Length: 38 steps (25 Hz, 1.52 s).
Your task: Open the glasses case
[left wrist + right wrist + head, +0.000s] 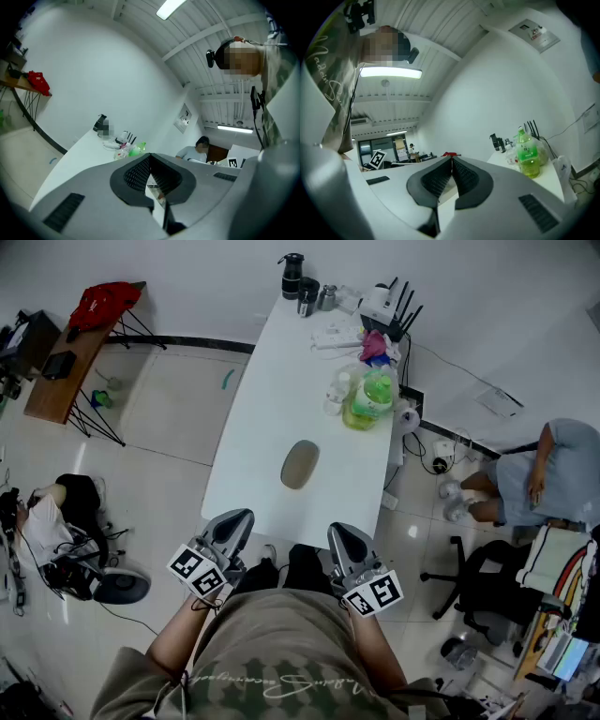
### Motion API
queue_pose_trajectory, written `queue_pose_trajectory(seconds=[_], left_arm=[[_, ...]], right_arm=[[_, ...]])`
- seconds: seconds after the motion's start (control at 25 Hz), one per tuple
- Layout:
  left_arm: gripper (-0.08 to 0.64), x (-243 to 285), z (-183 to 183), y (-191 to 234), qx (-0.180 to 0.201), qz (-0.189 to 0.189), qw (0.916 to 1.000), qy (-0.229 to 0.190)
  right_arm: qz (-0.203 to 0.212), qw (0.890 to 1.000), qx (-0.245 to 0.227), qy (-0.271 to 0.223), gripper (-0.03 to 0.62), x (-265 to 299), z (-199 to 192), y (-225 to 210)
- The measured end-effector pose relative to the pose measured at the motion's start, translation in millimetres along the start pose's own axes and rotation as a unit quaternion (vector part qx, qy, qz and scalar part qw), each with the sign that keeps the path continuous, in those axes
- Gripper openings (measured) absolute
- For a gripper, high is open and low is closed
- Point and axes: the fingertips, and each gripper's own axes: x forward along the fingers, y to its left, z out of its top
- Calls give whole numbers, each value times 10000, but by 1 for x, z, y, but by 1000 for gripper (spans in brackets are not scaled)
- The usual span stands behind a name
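The grey glasses case [300, 464] is seen lying mid-table on the white table [272, 371]. The left gripper [236, 518] and right gripper [339, 532] are held at the near edge, well apart from the case. Both pairs of jaws are pressed together on nothing.

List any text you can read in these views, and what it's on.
Shirt: cursive script across the front, too blurred to read.
Green bottle: label print, too small to read.
Marker cubes: black-and-white squares only, no words.
Glasses case: no print visible.
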Motion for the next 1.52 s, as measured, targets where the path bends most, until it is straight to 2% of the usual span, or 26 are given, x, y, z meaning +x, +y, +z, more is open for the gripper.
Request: queue_pose_trajectory(seconds=[0.16, 0.36, 0.6, 0.76, 0.84, 1.04, 1.08, 1.12, 1.16, 1.28, 1.4, 1.52], left_arm=[[5, 22, -7, -11, 86, 235, 9997, 64], [5, 52, -6, -6, 192, 544, 9983, 117], [5, 80, 2, 1, 302, 551, 9980, 103], [5, 90, 7, 8, 380, 493, 9980, 135], [5, 94, 8, 12, 431, 366, 9984, 84], [5, 103, 9, 12, 338, 182, 9991, 183], [5, 105, 9, 11, 327, 136, 9991, 217], [5, 107, 9, 10, 333, 78, 9992, 230], [5, 108, 8, 10, 335, 28, 9992, 234], [5, 110, 7, 11, 270, 14, 9992, 298], [5, 111, 7, 12, 239, -5, 9991, 343], [5, 114, 9, 15, 207, 28, 9990, 401]], right_arm=[[157, 9994, 223, 203, 8, 2, 3, -35], [318, 9985, 255, 372, 8, 13, 11, -61], [394, 9976, 101, 557, 8, 39, 10, -80], [96, 9993, -89, 339, 8, 43, 22, -84], [-70, 9991, -161, 384, 8, 46, 21, -87], [-332, 9992, 198, 92, 12, 55, 19, -100], [-420, 9987, 232, 170, 47, 60, 14, -105], [-518, 9977, 338, 277, 116, 67, 7, -111], [-622, 9959, 514, 410, 159, 73, -3, -118], [-884, 9840, 1324, 802, 224, 90, -45, -142], [-1073, 9644, 2142, 1115, 251, 103, -95, -167], [-1315, 9389, 2777, 1550, 309, 117, -151, -191]])
